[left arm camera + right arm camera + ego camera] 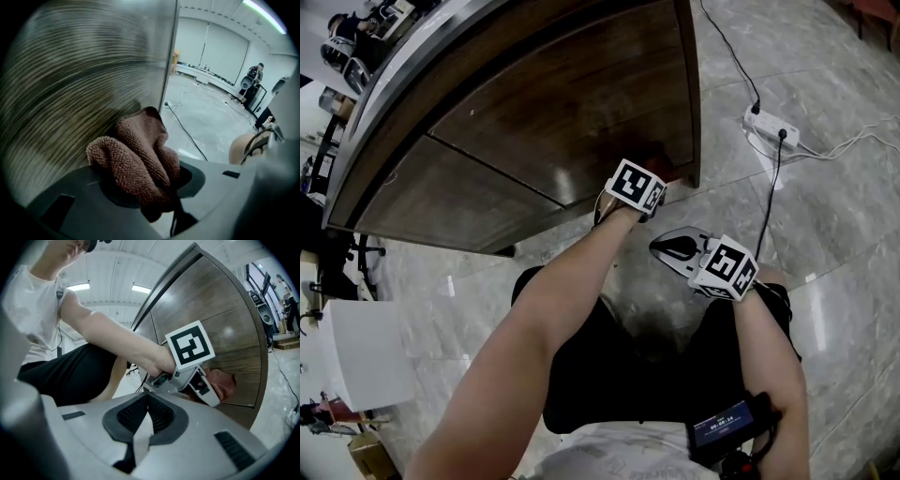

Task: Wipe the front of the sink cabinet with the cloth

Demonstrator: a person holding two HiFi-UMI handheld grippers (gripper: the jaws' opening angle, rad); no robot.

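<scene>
**Trainee:** Left gripper view. What am I handling?

**Operator:** A brown terry cloth [140,159], bunched up. I judge it light, soft and limp, with a nubbly pile that should not slip, and nothing about it is fragile. It is best taken by a thick fold, as here, so that a pad of fabric stands proud of the jaws. My left gripper [146,186] is clamped on that fold, its jaws only as far apart as the wad forces them. The free bulge lies against the wood-grain sink cabinet front [70,79], close to the panel's vertical edge. Pale floor [201,117] shows beyond.

**Trainee:** Head view?

**Operator:** I see the left gripper low at the dark cabinet's right-hand corner, its marker cube [636,186] uppermost. The cloth is no more than a reddish trace past it. My right gripper [670,248] hangs apart from the cabinet, above the floor and beside the person's leg, touching nothing.

**Trainee:** Right gripper view?

**Operator:** Its jaws are closed together with nothing between them. Beyond them, the left gripper holds the cloth against the panel, near its lower edge.
</scene>
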